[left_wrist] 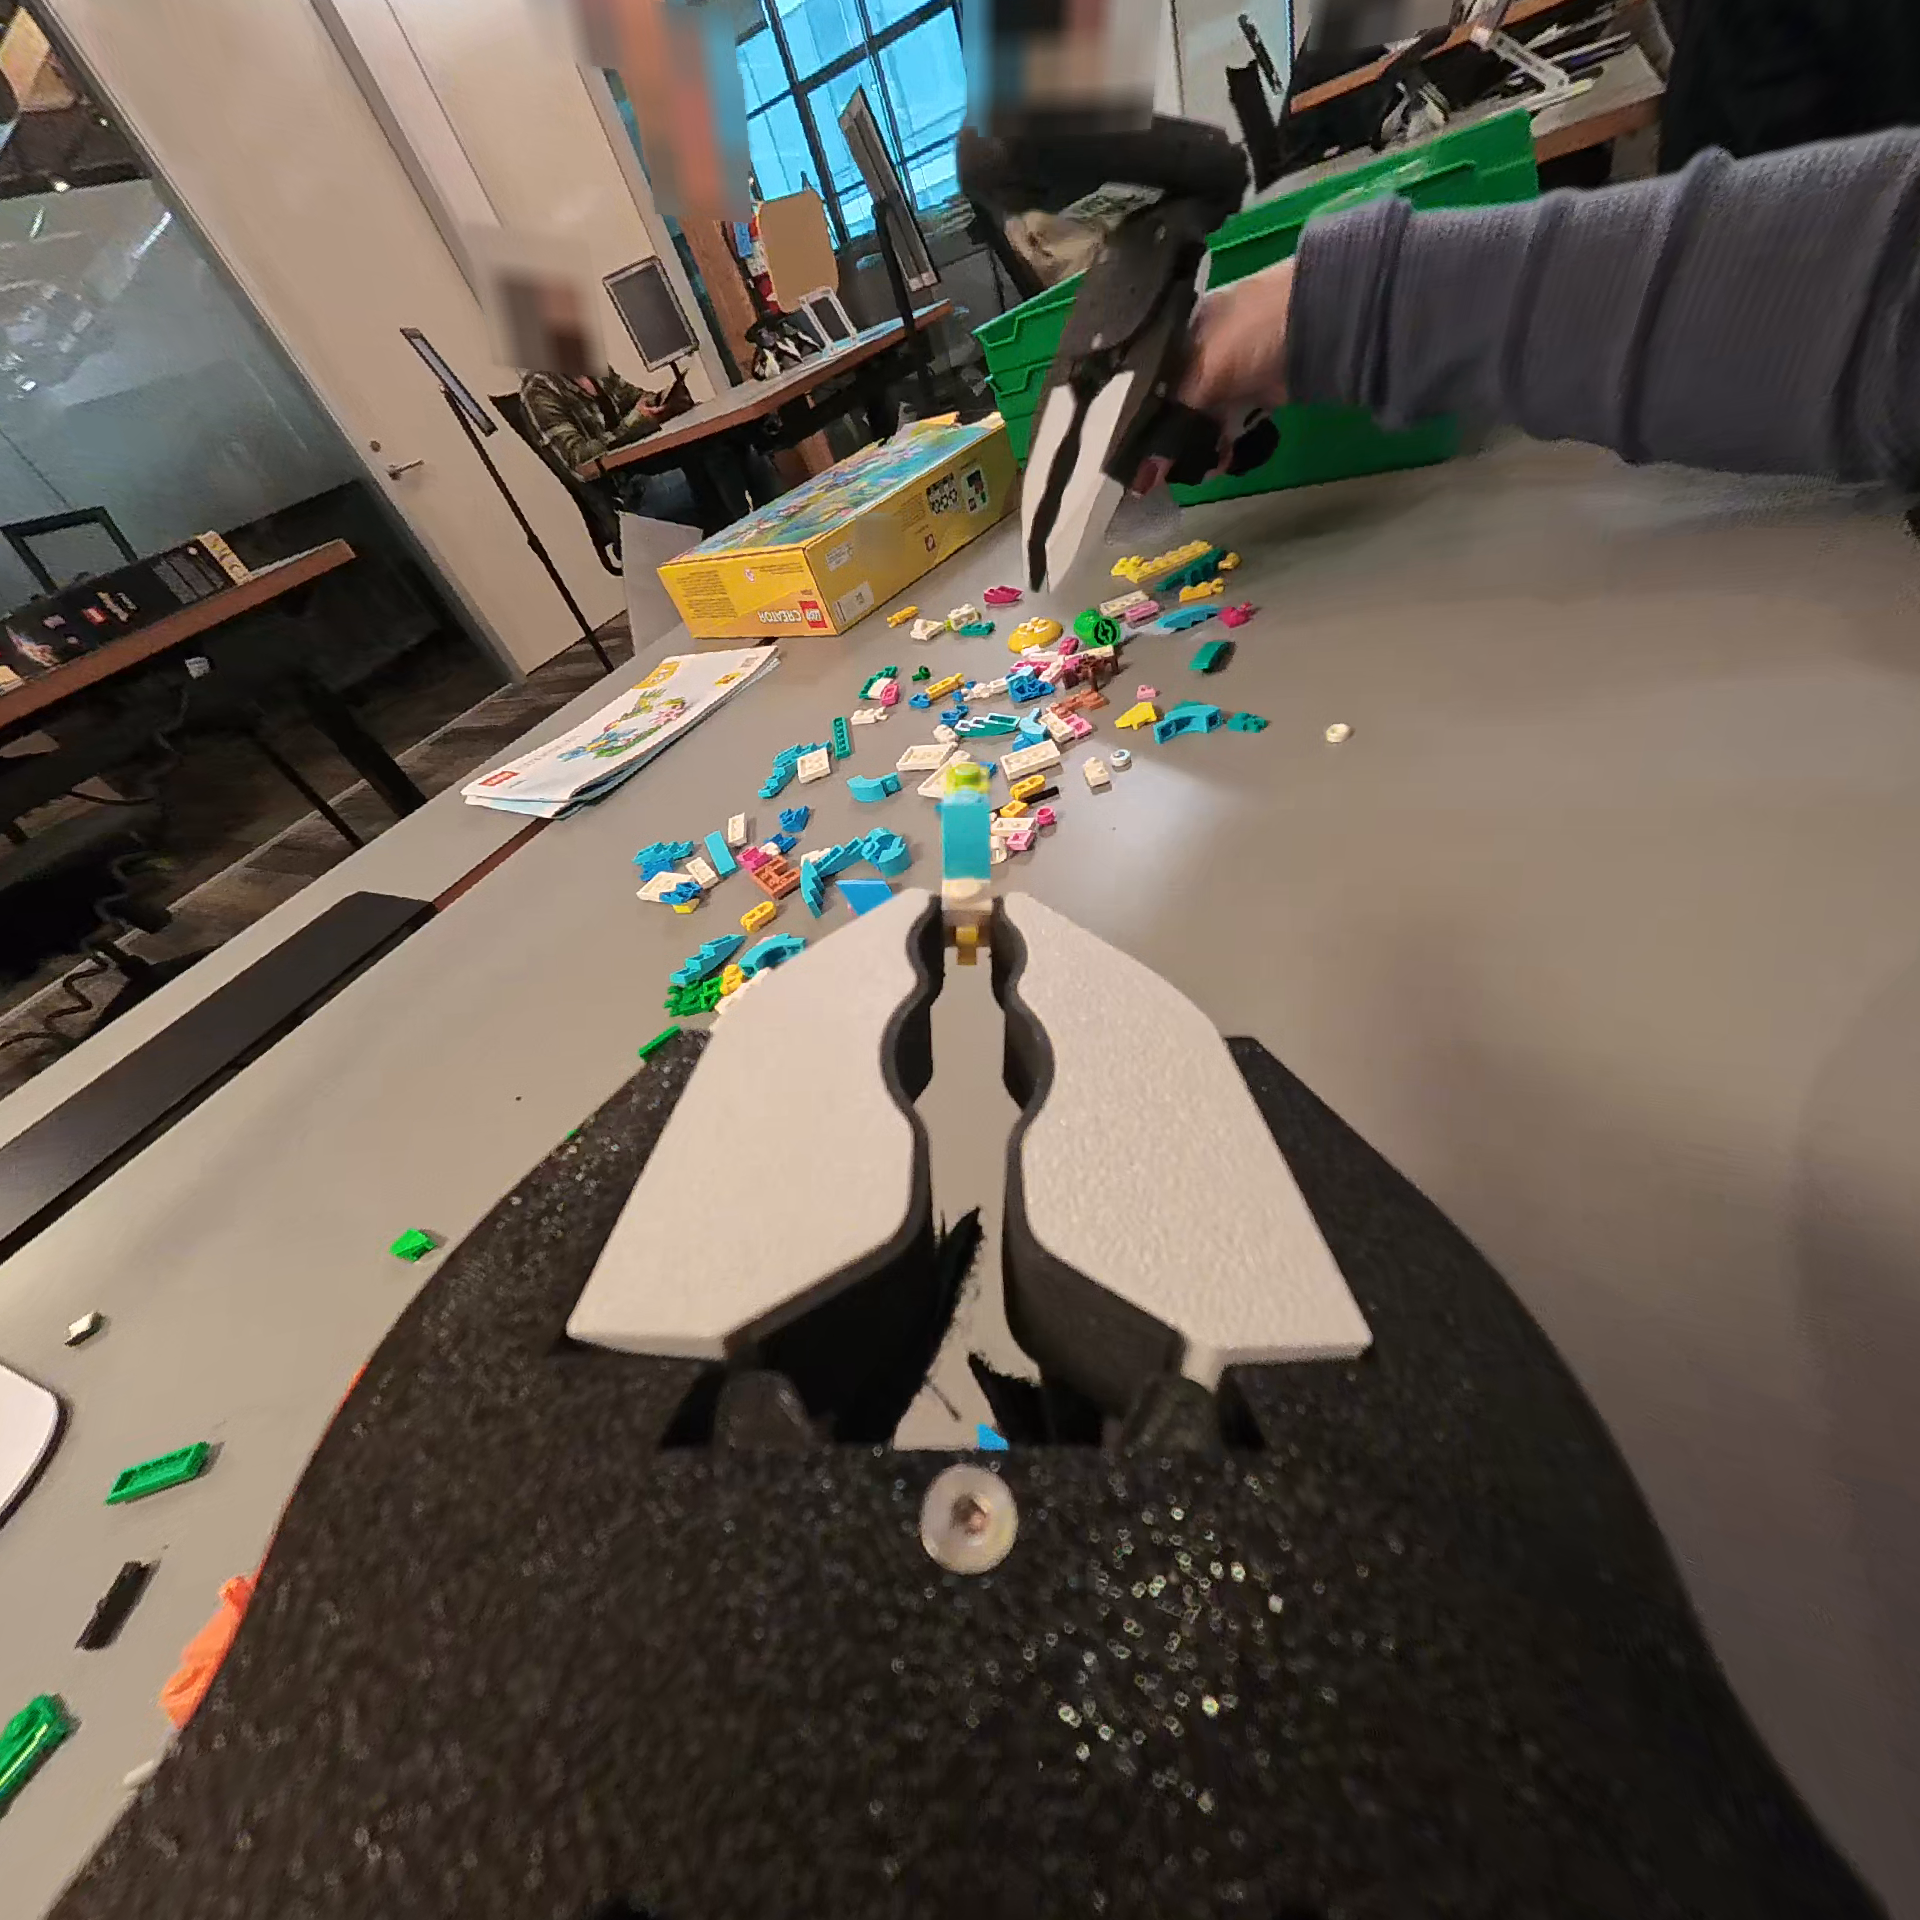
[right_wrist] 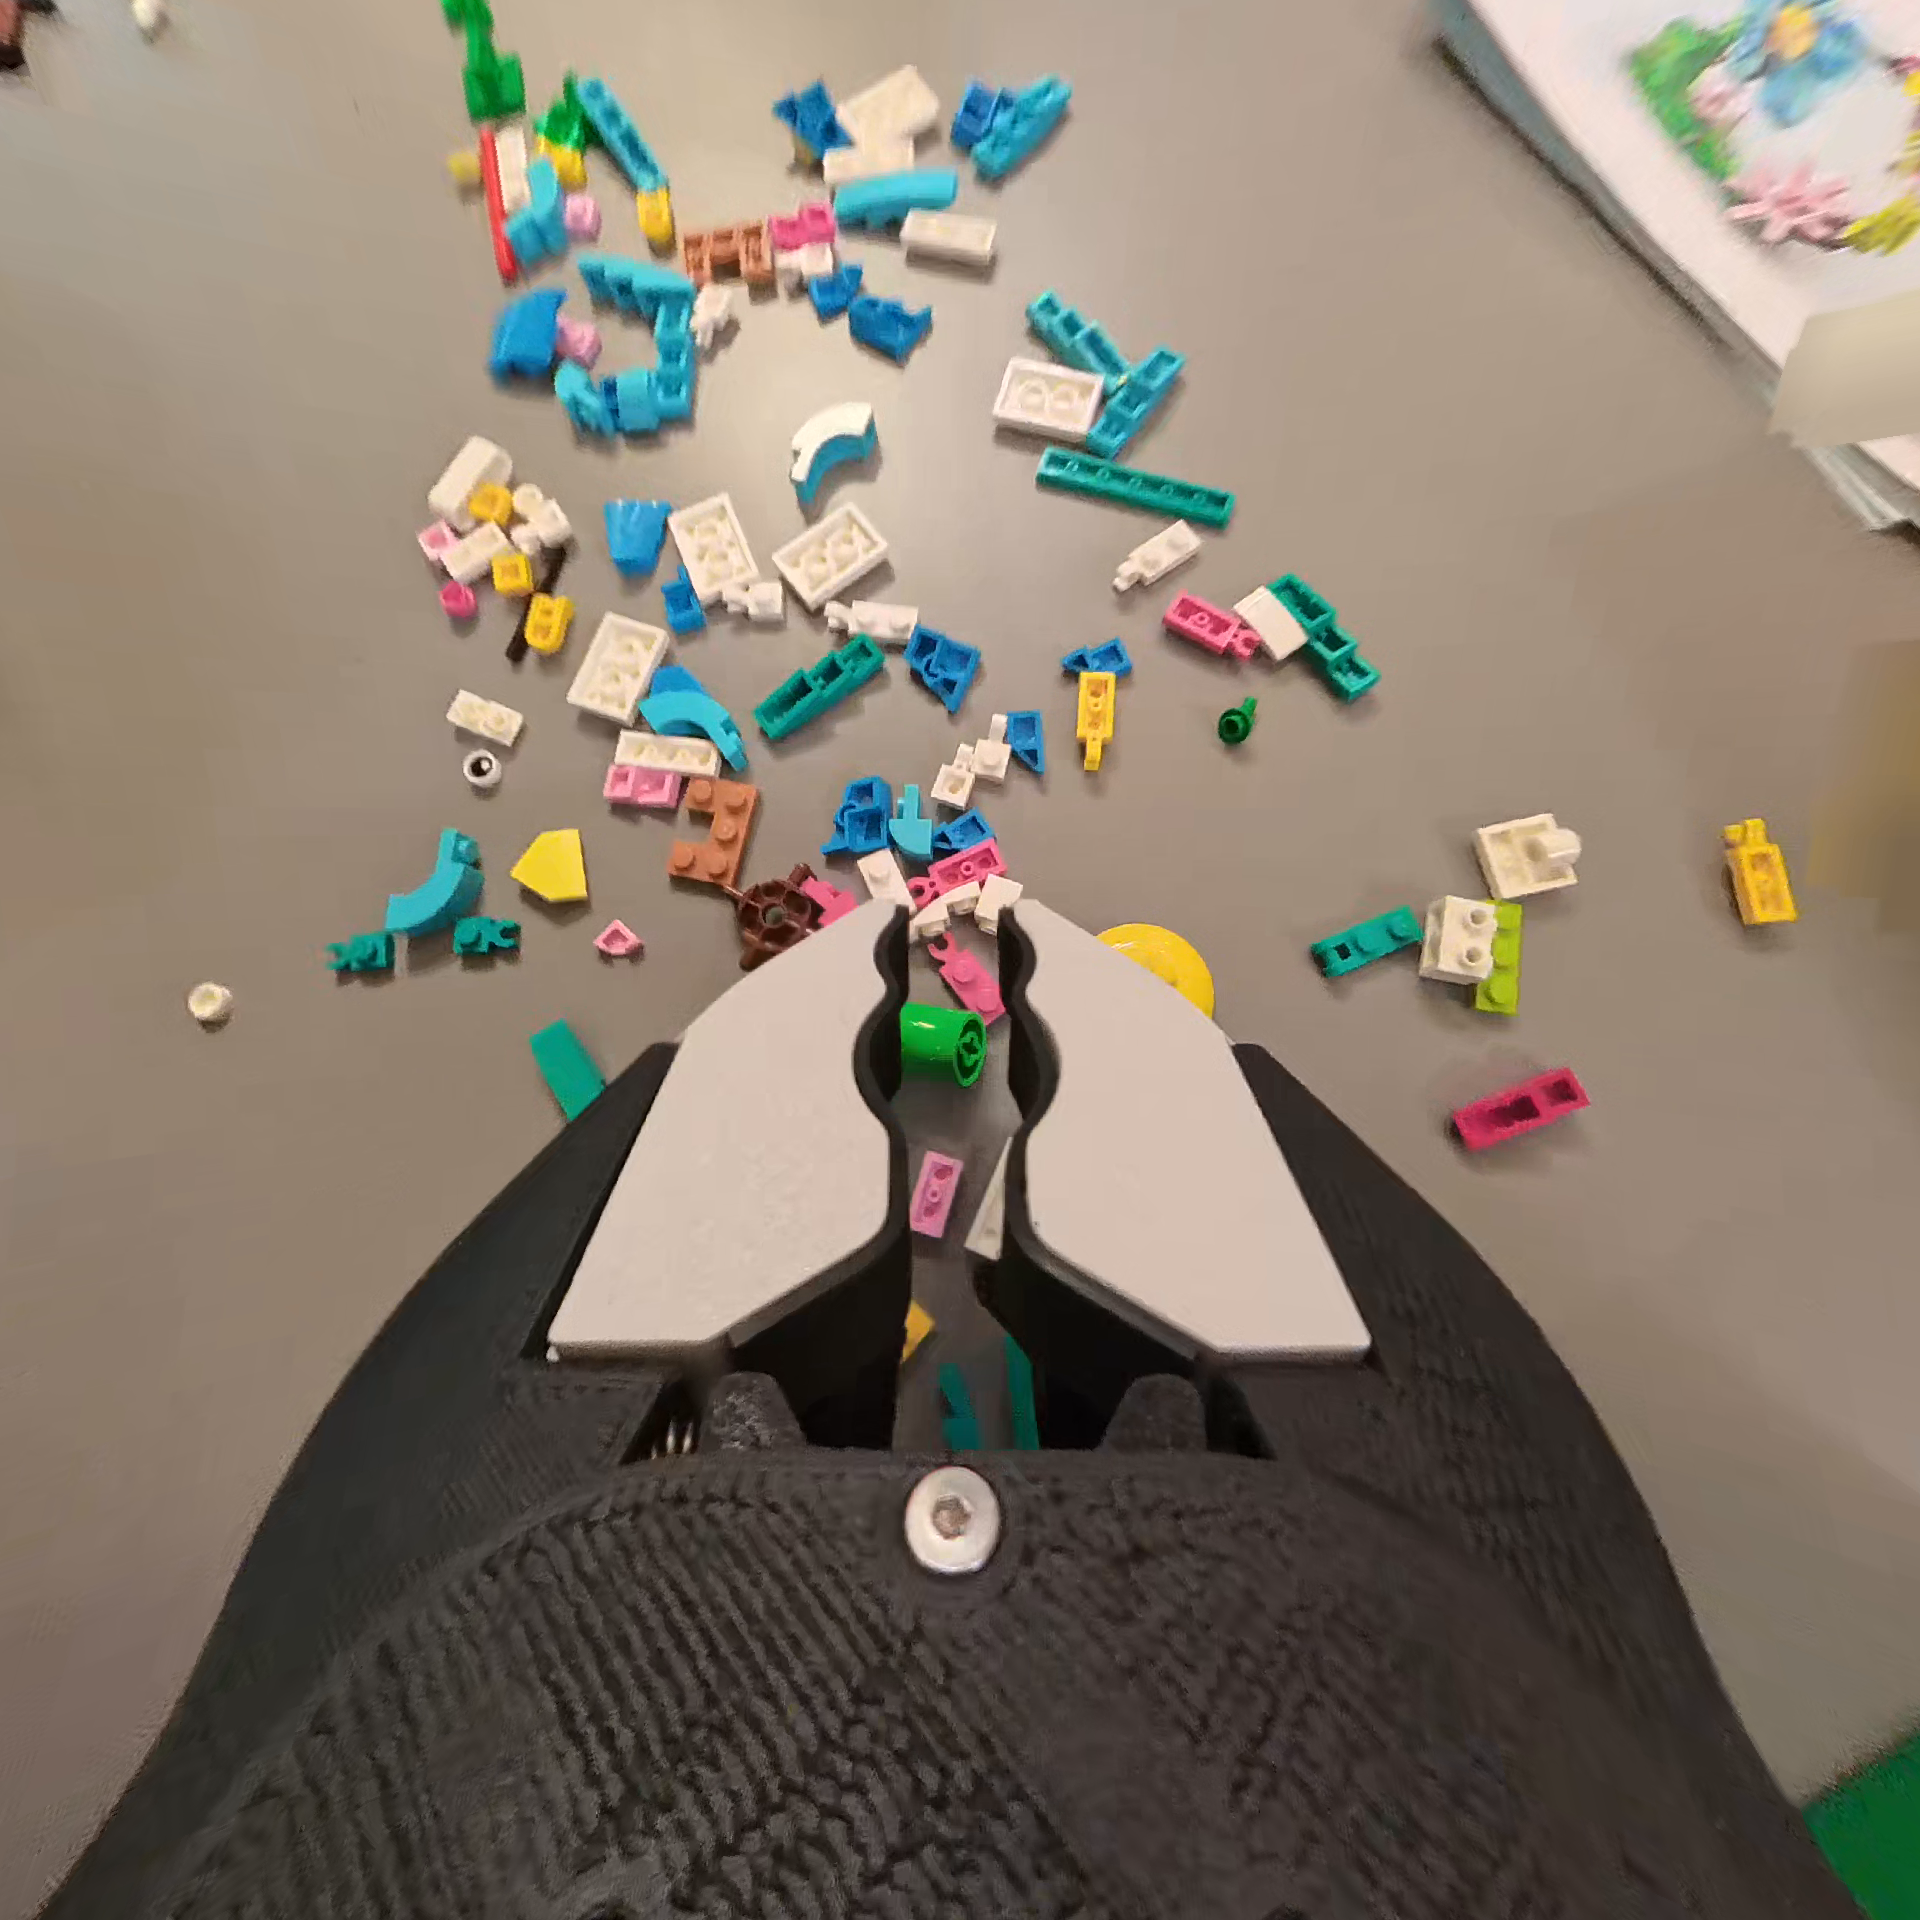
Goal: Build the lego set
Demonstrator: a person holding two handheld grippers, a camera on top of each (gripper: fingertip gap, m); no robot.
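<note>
Lego build (left_wrist: pixel 961 842) pinched at its foot by the left gripper (left_wrist: pixel 966 925), tongs clamped tight on it. Held up off the grey table (left_wrist: pixel 1455 935), well away from the yellow box (left_wrist: pixel 831 561) on its near side, likely to keep the top free for one more piece. Small and tall: blue post, round lime knob on top, white and yellow bits at the bottom. Hard, shiny plastic.

Right gripper (right_wrist: pixel 956 920) hanging tip-down just beside the right end of the yellow box, over the loose bricks (right_wrist: pixel 831 561). Tongs a little apart, nothing between them. Probably hunting for the next piece, and tipped that way to reach in from above.

Loose bricks spread flat in front of the yellow box, so easy to spot. Tiny and smooth, with bumps on top: blue, teal, white, pink, yellow. Some curved, some flat, plus one round green piece (right_wrist: pixel 940 1044).

Paper booklet (left_wrist: pixel 623 727) lying flat just in front of the yellow box, handy for a look. Green bins (left_wrist: pixel 1023 353) behind it.

Gripper fingers (left_wrist: pixel 810 1122) pale grey, rough like fine sand, wavy along the inside edge. Good for gripping small hard things.
</note>
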